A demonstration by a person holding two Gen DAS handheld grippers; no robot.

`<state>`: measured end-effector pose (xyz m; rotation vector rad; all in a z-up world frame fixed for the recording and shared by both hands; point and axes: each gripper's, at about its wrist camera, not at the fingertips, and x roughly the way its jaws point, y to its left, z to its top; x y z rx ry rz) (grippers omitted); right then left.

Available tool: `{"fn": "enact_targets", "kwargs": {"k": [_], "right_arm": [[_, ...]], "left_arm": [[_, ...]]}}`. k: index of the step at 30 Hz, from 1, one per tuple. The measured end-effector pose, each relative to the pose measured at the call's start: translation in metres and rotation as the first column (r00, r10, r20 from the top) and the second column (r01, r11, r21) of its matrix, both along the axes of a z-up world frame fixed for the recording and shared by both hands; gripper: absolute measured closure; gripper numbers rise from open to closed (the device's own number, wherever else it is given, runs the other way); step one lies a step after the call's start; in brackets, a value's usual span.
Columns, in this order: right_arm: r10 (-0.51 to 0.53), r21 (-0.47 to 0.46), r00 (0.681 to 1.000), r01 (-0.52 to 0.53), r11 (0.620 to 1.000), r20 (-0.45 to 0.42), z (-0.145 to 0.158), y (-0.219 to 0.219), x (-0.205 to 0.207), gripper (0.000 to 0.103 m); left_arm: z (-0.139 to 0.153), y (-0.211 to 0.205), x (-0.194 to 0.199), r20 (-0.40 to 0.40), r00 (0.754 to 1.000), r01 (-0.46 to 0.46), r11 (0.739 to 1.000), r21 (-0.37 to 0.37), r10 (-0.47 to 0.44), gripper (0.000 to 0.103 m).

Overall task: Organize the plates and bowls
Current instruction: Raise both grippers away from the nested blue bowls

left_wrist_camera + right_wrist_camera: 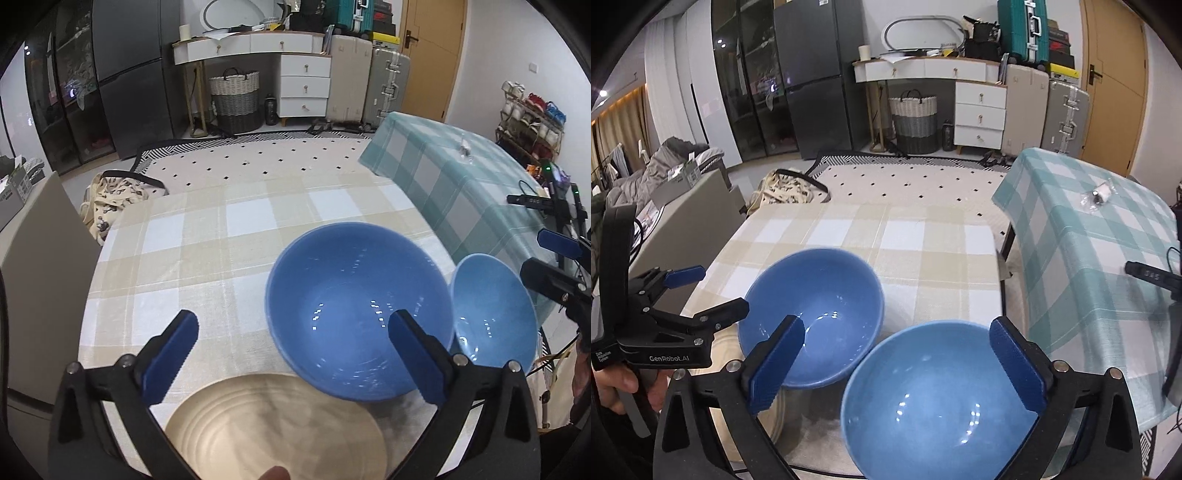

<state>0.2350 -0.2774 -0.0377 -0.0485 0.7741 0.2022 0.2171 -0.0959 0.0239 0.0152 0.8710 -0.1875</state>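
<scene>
A: Left wrist view, items?
B: Left gripper, jaws spread wide, nothing between the pads. Dark blue bowl near the table's right edge; light blue bowl at that edge, rims touching. Beige plate at the near edge.
A: Right wrist view?
B: Right gripper, jaws wide, holding nothing. Light blue bowl at the near right corner; dark blue bowl just left, touching it.

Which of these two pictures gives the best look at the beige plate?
The left wrist view: the beige plate lies between the open jaws, most of its ringed face visible. The right wrist view shows only a sliver of it, hidden behind the darker blue bowl and the jaws.
</scene>
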Motion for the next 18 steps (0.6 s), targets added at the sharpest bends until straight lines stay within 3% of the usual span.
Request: {"fn": "enact_targets", "kwargs": {"k": [9,18], "right_arm": [[-0.107,0.020,0.994,0.107,0.994,0.011,0.008,-0.058,-0.020,0.001],[-0.165,0.018,0.986,0.165,0.986,-0.037,-0.013,-0.105,-0.039,0.001]], "left_arm": [[0.004,-0.037,-0.016,0.002,0.998,0.057,0.998,-0.020,-0.057,0.000],[-0.006,-0.075,-0.030,-0.046,0.994,0.093,0.993,-0.070,-0.097,0.000]]}}
